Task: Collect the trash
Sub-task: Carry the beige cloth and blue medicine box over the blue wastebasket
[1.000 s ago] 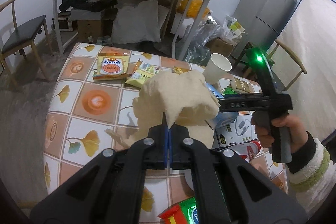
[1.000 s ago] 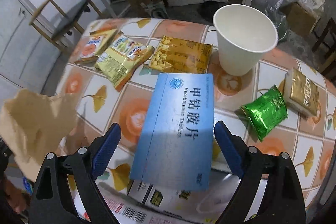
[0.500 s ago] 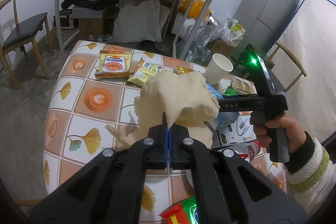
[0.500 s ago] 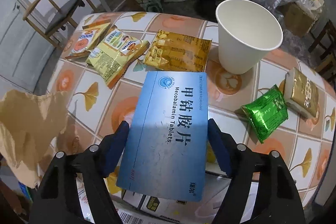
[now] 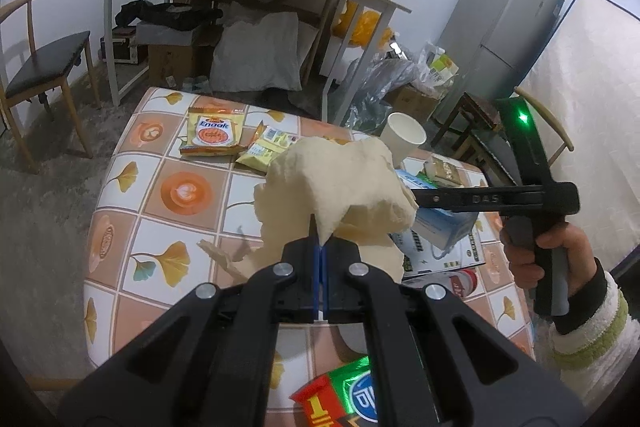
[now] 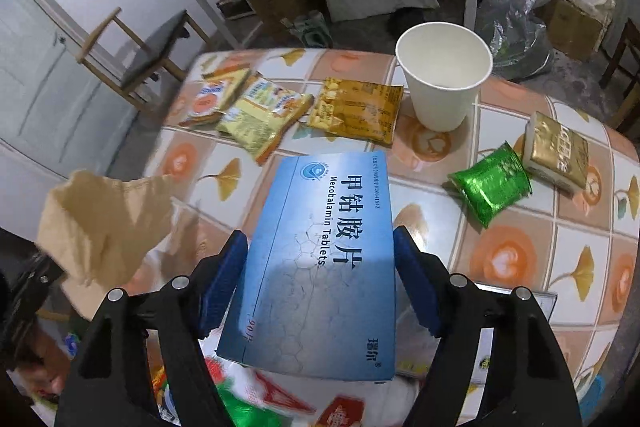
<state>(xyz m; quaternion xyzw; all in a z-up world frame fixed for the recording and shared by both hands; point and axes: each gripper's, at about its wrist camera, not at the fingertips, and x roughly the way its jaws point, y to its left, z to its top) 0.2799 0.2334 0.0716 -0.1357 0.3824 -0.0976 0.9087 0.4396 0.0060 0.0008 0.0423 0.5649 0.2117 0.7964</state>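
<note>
My left gripper (image 5: 320,247) is shut on the edge of a crumpled tan paper bag (image 5: 336,187) and holds it above the tiled table (image 5: 160,227). The bag also shows at the left of the right wrist view (image 6: 100,223). My right gripper (image 6: 320,259) is shut on a blue tablet box (image 6: 324,259), its blue pads against the box's two long sides, lifted above the table. In the left wrist view the right gripper (image 5: 432,199) and the box (image 5: 440,223) sit just right of the bag.
On the table lie a white paper cup (image 6: 442,75), several yellow snack packets (image 6: 356,109), a green foil packet (image 6: 492,183), a gold box (image 6: 558,151) and a white box (image 5: 444,255). More wrappers lie near the front edge (image 5: 344,395). A chair (image 5: 44,67) stands to the left.
My right gripper has closed in from open onto the blue tablet box and lifted it slightly. My left gripper keeps holding the paper bag in about the same place.
</note>
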